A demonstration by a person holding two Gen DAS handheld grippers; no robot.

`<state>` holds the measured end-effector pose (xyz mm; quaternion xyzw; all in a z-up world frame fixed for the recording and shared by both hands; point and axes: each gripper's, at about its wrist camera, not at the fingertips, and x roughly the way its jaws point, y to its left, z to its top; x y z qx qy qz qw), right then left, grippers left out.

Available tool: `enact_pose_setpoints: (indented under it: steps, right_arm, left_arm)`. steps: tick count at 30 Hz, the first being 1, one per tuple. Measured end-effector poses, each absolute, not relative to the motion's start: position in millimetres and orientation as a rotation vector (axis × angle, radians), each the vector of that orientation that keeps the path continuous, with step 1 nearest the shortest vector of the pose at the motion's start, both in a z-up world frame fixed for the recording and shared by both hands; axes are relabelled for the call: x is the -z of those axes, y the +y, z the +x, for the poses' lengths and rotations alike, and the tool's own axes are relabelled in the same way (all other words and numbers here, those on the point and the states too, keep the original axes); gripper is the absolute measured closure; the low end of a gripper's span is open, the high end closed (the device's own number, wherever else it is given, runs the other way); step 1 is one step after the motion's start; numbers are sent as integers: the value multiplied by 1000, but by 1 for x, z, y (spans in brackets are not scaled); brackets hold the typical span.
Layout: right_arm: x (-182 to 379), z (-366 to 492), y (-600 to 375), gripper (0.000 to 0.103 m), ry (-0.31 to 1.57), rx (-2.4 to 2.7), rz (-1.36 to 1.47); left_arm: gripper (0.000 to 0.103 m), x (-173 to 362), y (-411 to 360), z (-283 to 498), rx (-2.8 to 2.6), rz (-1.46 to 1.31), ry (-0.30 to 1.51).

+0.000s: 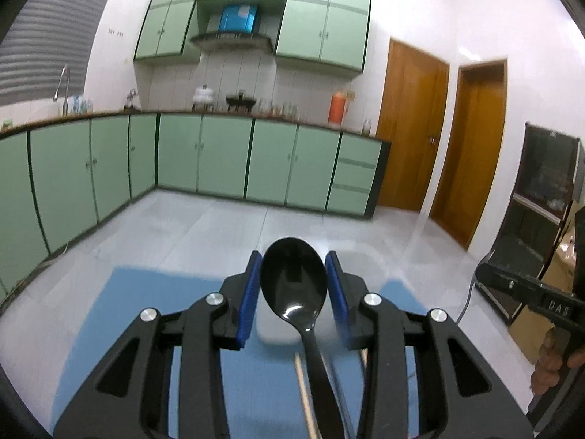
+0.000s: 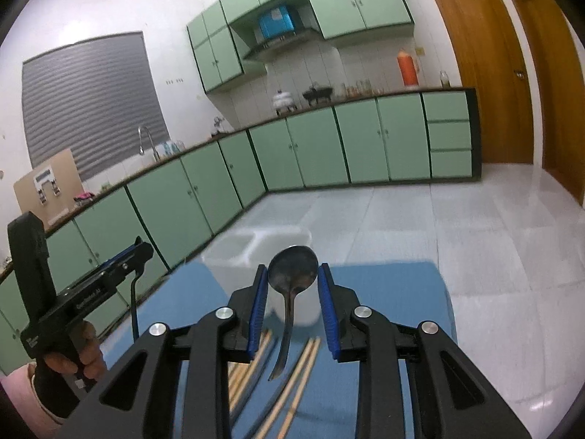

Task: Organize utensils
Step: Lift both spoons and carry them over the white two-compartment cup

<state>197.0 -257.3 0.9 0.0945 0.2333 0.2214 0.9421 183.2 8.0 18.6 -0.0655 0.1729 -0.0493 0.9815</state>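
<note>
My left gripper (image 1: 293, 292) is shut on a black plastic spoon (image 1: 294, 285) by its bowl, the handle hanging down toward the camera, above the blue mat (image 1: 146, 314). My right gripper (image 2: 292, 298) is shut on a metal spoon (image 2: 292, 267) by its bowl, handle hanging down. A white two-compartment utensil holder (image 2: 241, 252) stands at the mat's far edge, just beyond both grippers; it also shows in the left wrist view (image 1: 360, 259). Several wooden chopsticks (image 2: 292, 384) lie on the mat below the right gripper.
The left gripper (image 2: 91, 289) and the hand holding it show at the left of the right wrist view; the right one (image 1: 530, 296) shows at the right of the left wrist view. Beyond the mat are tiled floor (image 1: 182, 226) and green cabinets (image 1: 219, 153).
</note>
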Motion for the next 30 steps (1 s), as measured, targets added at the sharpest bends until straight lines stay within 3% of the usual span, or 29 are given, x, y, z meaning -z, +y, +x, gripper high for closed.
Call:
enact_pose_setpoints:
  steps: [7,13,22,30]
  right_arm:
    - [-50,236,-241,75,394,-462,166]
    - [-75,279,-225,75,368,-447,163]
    - [-45,335,-201,76,457,-403,165]
    - [-5,341,-184,75,534,-430,145]
  left_arm:
    - [69,-69,-9,228,113,-131,242]
    - [69,-75,-23,279,80,-91,221]
    - [69,-38,-32,333,6,-27,259]
    - [68,-3,-17,337,-1,-47,350]
